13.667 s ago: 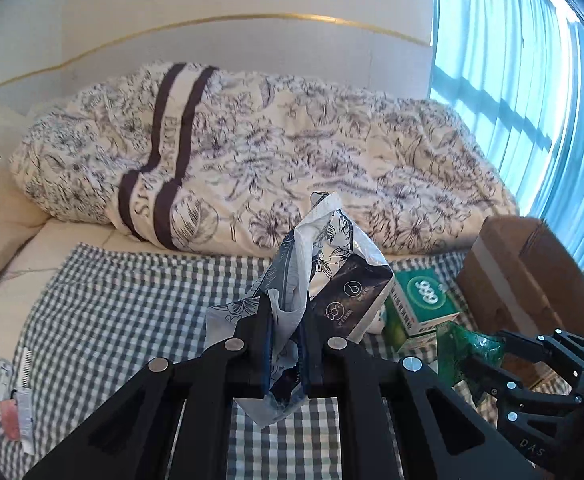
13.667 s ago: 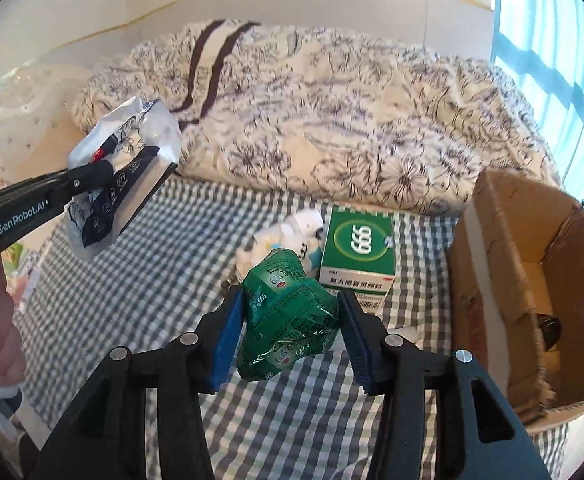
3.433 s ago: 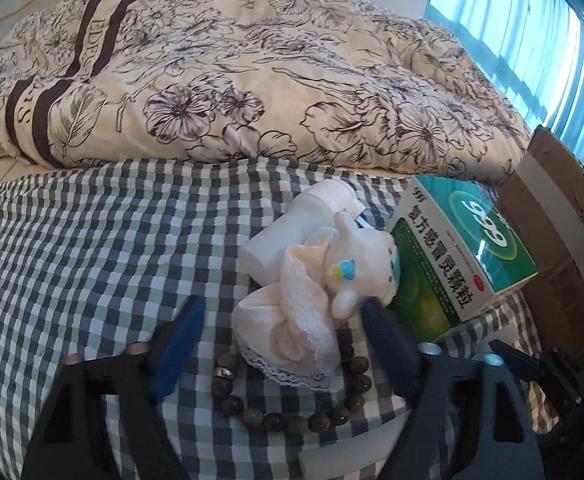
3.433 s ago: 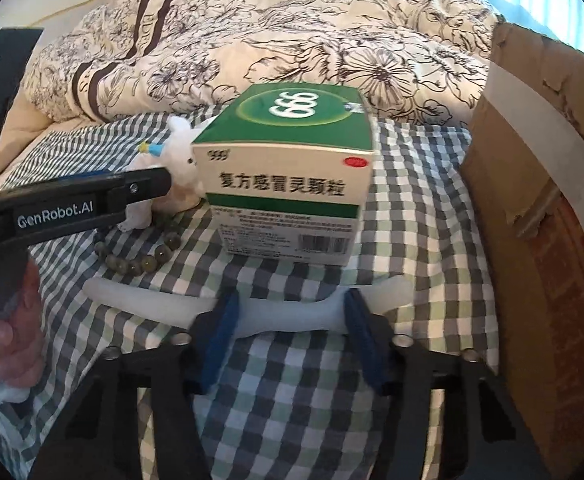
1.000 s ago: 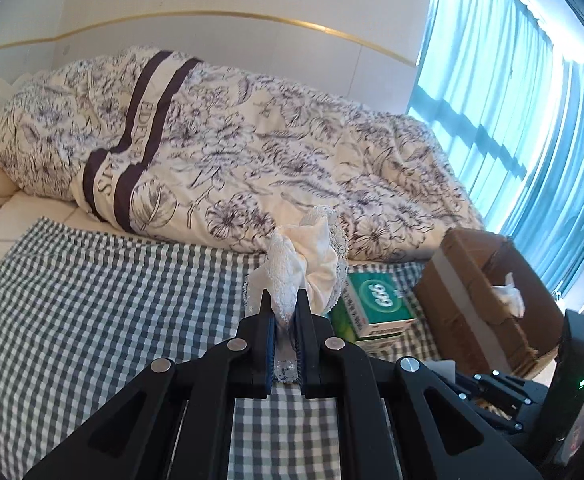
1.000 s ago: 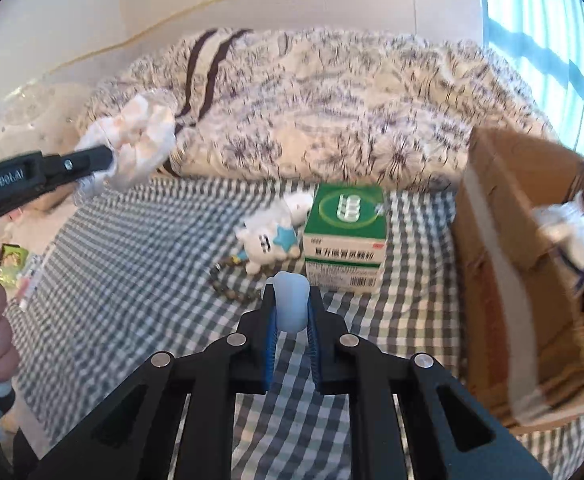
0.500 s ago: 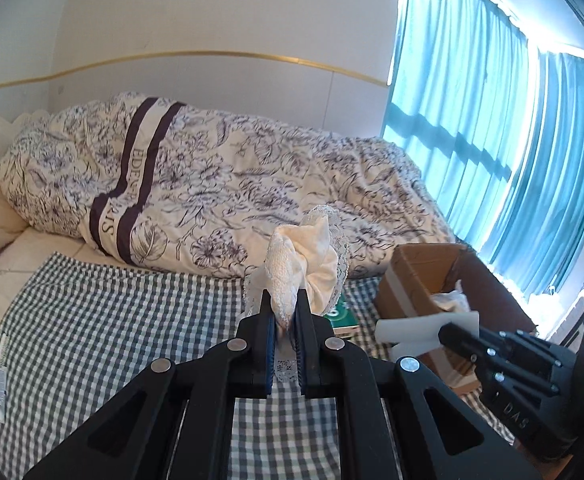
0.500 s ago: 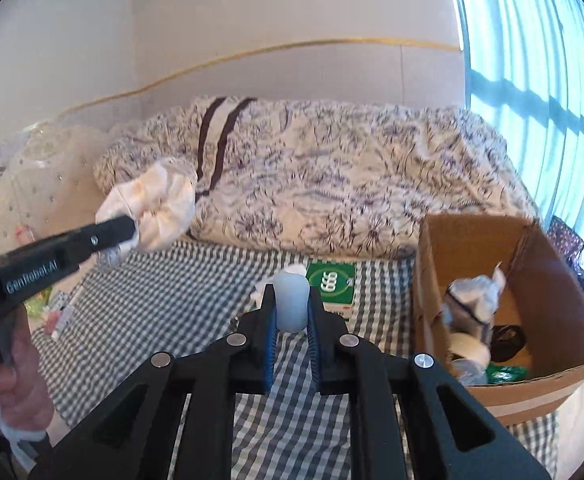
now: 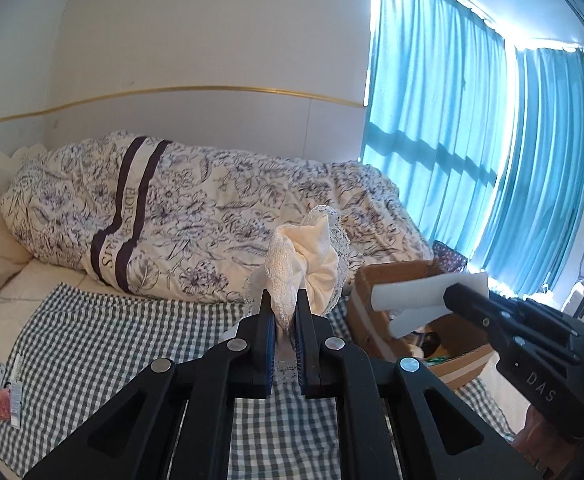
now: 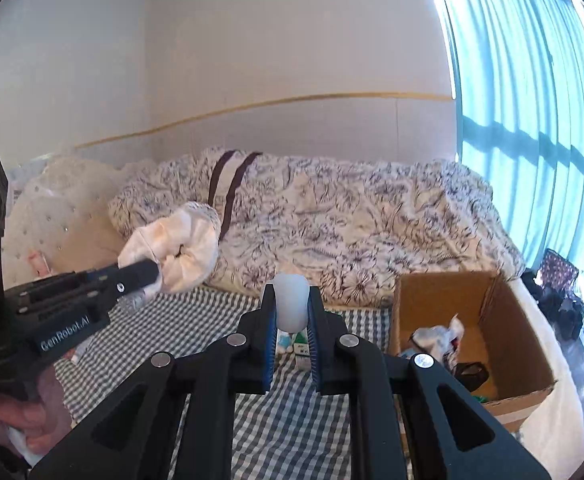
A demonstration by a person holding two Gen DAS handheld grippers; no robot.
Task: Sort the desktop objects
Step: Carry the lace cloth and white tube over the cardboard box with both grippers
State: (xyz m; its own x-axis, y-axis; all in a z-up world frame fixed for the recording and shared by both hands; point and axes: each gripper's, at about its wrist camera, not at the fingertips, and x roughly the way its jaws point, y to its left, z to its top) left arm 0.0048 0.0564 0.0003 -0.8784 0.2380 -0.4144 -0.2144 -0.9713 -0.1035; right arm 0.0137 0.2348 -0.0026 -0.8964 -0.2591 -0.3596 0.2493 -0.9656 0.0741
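Note:
My left gripper [image 9: 285, 298] is shut on a cream, lace-edged cloth [image 9: 311, 254], held up high above the checked cloth [image 9: 112, 340]. In the right wrist view the same cloth [image 10: 180, 246] bulges from the left gripper [image 10: 152, 270] at the left. My right gripper [image 10: 291, 294] is shut on a white rounded plastic piece [image 10: 290, 304]. From the left wrist view that white piece [image 9: 419, 294] hangs over the open cardboard box [image 9: 361, 308]. The box [image 10: 423, 300] stands at the right and holds a crumpled packet [image 10: 437, 336] and dark items.
A green medicine box [image 10: 301, 346] shows between my right fingers on the checked cloth [image 10: 196, 320]. A floral duvet [image 9: 196, 216] fills the back. Blue curtains [image 9: 451, 140] hang at the right. Small packets [image 9: 6, 380] lie at the cloth's left edge. A hand [image 10: 32, 416] grips the left handle.
Both grippers have risen further and pulled back, each still holding its object. In the left wrist view the white piece has moved up over the box.

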